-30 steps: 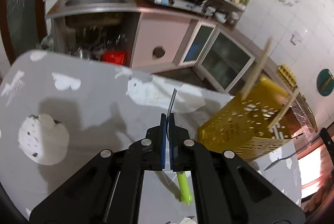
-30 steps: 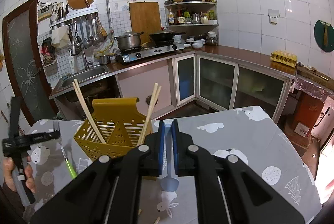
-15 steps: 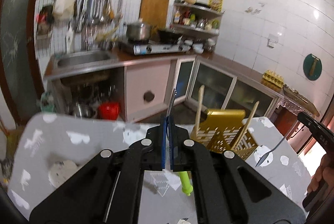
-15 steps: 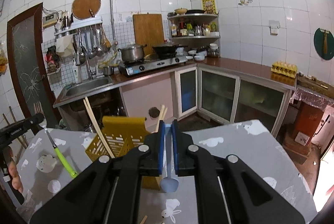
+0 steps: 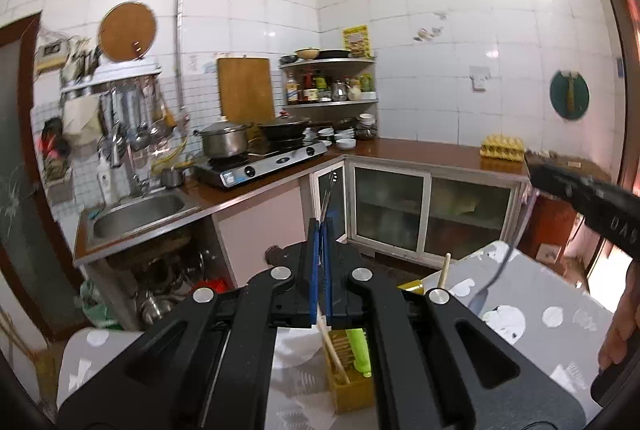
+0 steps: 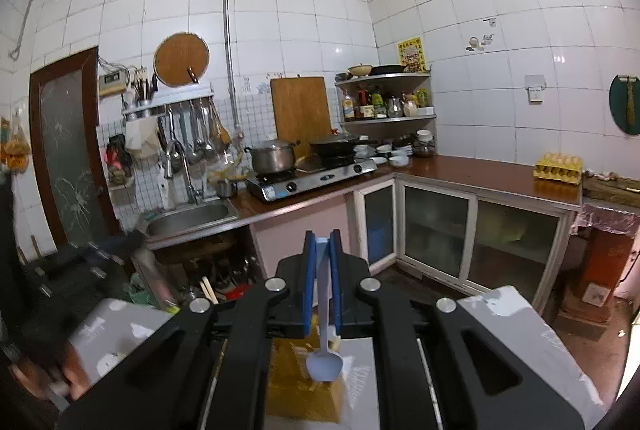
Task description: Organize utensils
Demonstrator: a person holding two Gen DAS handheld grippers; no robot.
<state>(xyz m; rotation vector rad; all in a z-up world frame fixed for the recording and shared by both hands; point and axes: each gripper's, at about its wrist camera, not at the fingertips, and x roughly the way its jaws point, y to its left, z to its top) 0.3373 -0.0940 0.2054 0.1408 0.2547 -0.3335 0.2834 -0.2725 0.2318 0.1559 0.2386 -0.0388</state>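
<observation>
Above the yellow utensil basket, my left hand-held gripper pinches a green-handled fork. My right hand-held gripper clamps a pale blue spoon over the same basket on the grey surface.

Basket on table, below both claws; chopsticks inside; sink left of stove.

The left hand-held gripper was of matt black plastic with blue pads. The fork had a glossy green plastic handle. The basket at 6 o'clock was yellow perforated plastic. The spoon looked of smooth pale plastic. The bench wore a printed grey cloth.
</observation>
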